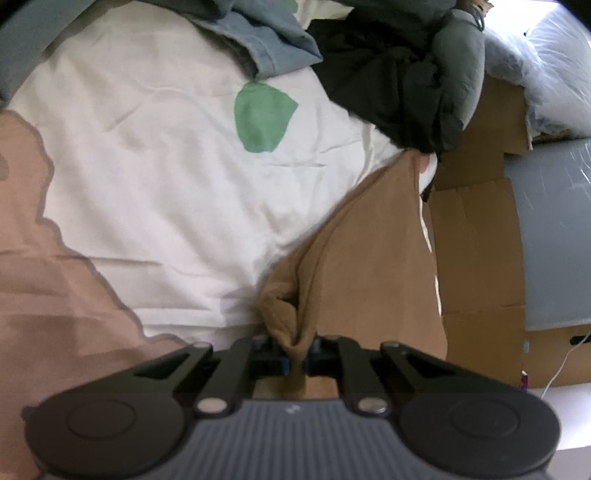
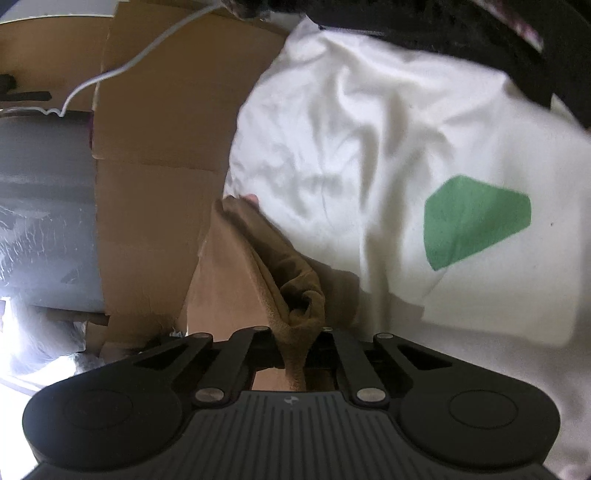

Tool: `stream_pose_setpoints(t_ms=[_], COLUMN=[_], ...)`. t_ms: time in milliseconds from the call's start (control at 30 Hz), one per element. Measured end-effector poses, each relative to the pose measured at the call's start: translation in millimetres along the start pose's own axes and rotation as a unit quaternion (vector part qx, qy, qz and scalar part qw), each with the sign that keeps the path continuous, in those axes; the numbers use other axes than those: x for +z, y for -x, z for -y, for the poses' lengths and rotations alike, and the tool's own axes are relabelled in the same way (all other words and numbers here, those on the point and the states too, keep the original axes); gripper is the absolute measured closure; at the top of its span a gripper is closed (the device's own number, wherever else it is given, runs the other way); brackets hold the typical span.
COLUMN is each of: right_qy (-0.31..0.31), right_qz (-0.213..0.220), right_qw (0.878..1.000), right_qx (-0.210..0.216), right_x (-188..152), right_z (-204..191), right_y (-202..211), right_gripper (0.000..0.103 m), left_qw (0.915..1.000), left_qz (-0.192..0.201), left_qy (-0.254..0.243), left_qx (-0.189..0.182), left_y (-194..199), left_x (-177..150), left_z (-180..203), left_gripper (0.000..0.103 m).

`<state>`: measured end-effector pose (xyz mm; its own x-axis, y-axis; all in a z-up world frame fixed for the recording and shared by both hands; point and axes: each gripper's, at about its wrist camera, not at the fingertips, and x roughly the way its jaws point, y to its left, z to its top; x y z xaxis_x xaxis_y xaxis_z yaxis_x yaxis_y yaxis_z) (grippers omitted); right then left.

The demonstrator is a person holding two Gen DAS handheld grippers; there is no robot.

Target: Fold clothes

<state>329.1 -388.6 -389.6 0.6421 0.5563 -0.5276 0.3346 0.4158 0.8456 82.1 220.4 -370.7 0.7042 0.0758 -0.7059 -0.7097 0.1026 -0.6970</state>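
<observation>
Left wrist view shows a pink patch (image 1: 44,280) on the far left of the white bed sheet (image 1: 147,147). A green spot (image 1: 263,116) sits on the sheet near the middle. Right of it hangs the brown cloth (image 1: 373,258). It is soft and fuzzy, and it stretches from the bottom of the view up toward the top right. Its near end is bunched into a small lump with folds. The left gripper (image 1: 295,356) has its fingers closed tight on that lump, so the cloth is pinched between them. Above the cloth lies a pile of clothes: a blue one (image 1: 273,40), a black one (image 1: 391,74) and a grey one (image 1: 461,62). The black one touches the far tip of the brown cloth. On the right, brown cardboard (image 1: 476,236) stands beside the bed.

Right wrist view has cardboard (image 2: 159,147) on the left, with a white cable (image 2: 110,72) running across it. The brown cloth (image 2: 266,266) hangs at the edge of the bed, between the cardboard and the white sheet (image 2: 351,129). The right gripper (image 2: 294,354) pinches a bunched end of it, with its fingers shut tight. A green spot (image 2: 472,221) shows on the right, and a black cloth (image 2: 480,33) lies along the top.
</observation>
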Motion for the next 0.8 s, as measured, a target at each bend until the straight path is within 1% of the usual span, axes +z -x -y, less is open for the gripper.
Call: stream_pose_setpoints(t_ms=[100, 233, 500, 700, 800], right_qy=[-0.004, -0.014, -0.031, -0.045, -0.051], right_qz=[0.007, 0.017, 0.030, 0.039, 0.040], right_qw=[1.000, 1.000, 0.999, 0.998, 0.998], right_qx=[0.011, 0.009, 0.000, -0.010, -0.019], right_x=[-2.0, -5.7, -19.6, -33.2, -44.3], right_z=[-7.8, -12.5, 4.2, 19.4, 28.8], right_y=[9.3, 23.2, 63.0, 93.0, 107.6], right_gripper=[0.101, 0.102, 0.102, 0.102, 0.102], left_qw=[0.9999, 0.9998, 0.9991, 0.9974, 0.9968], left_qz=[-0.004, -0.015, -0.031, -0.055, -0.059], left_qy=[-0.009, -0.013, -0.030, -0.044, -0.053], left_qx=[-0.004, 0.003, 0.001, 0.010, 0.015], left_y=[6.0, 11.5, 24.3, 30.1, 32.7], left_x=[0.7, 2.2, -2.4, -5.9, -4.7], left_z=[4.6, 7.3, 9.7, 4.4, 3.4], left_gripper=[0.097, 0.097, 0.097, 0.097, 0.097])
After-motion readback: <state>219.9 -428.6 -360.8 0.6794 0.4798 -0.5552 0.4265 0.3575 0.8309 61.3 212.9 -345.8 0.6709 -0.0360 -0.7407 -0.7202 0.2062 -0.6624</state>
